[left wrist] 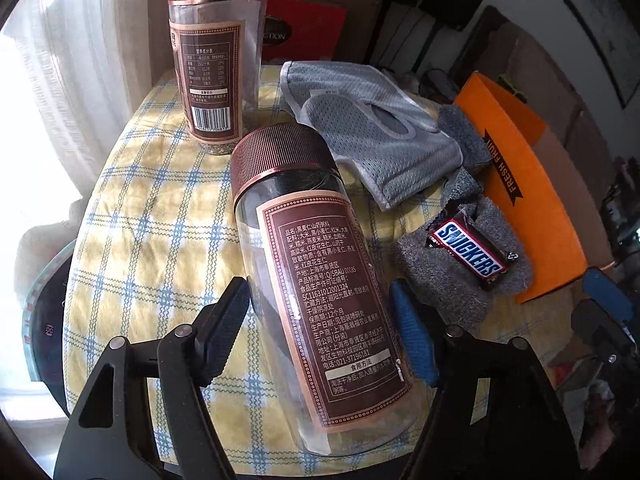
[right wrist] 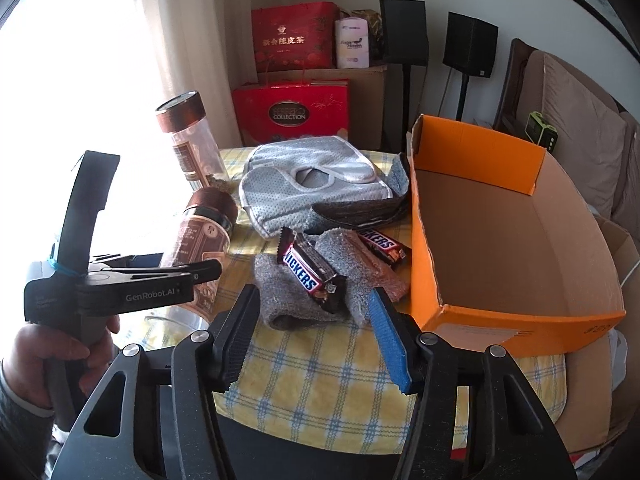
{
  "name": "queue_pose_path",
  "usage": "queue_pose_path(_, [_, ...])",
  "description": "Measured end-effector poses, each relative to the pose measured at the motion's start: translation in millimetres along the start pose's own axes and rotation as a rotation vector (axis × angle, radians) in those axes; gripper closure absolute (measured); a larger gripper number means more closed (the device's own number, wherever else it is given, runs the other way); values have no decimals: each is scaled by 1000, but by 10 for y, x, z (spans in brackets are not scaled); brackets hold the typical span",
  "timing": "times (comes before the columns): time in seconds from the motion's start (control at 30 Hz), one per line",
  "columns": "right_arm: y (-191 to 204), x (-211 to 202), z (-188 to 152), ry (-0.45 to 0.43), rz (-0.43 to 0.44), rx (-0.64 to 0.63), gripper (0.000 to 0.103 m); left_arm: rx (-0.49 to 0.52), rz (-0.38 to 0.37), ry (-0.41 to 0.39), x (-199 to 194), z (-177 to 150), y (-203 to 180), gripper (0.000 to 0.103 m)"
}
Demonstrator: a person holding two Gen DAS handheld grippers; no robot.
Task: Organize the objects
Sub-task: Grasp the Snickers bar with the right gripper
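Note:
A clear glass jar (left wrist: 320,300) with a ribbed brown lid and a brown label lies tilted on the yellow plaid tablecloth (left wrist: 140,240). My left gripper (left wrist: 320,286) is shut on its body, black finger on one side and blue pad on the other. The right wrist view shows the same jar (right wrist: 208,232) and left gripper (right wrist: 200,270), held by a hand (right wrist: 40,356). A second, matching jar (left wrist: 208,80) stands upright behind. My right gripper (right wrist: 313,294) is open just short of a Snickers bar (right wrist: 308,272) lying on a grey sock (right wrist: 280,304).
An orange cardboard box (right wrist: 424,240) stands open at the table's right edge. A second Snickers bar (right wrist: 380,246), more grey socks and a grey mesh glove (right wrist: 312,184) lie beside it. Red gift boxes (right wrist: 292,112), black speakers (right wrist: 470,44) and a sofa are behind the table.

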State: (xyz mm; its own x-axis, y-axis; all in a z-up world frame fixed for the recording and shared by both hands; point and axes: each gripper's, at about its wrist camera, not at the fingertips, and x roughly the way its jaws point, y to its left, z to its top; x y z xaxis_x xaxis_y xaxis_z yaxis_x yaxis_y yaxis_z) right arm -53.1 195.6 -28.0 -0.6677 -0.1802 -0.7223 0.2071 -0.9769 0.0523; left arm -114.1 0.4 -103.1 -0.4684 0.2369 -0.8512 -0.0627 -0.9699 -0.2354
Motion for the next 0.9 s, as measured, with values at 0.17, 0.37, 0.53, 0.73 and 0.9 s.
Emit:
queue_pose_path(0.17, [159, 294, 104, 59, 28, -75, 59, -32, -20, -6, -88, -125, 138, 34])
queue_pose_path(0.37, [231, 675, 159, 123, 29, -116, 72, -20, -26, 4, -160, -195, 172, 33])
queue_pose_path(0.53, [183, 849, 180, 139, -11, -138, 78, -31, -22, 12, -154, -173, 186, 33])
queue_pose_path(0.73, [229, 893, 176, 142, -15, -189, 67, -25, 19, 10, -77, -47, 147, 27])
queue_pose_path(0.9, [369, 968, 159, 160, -101, -313, 67, -14, 40, 46, 94, -11, 137, 27])
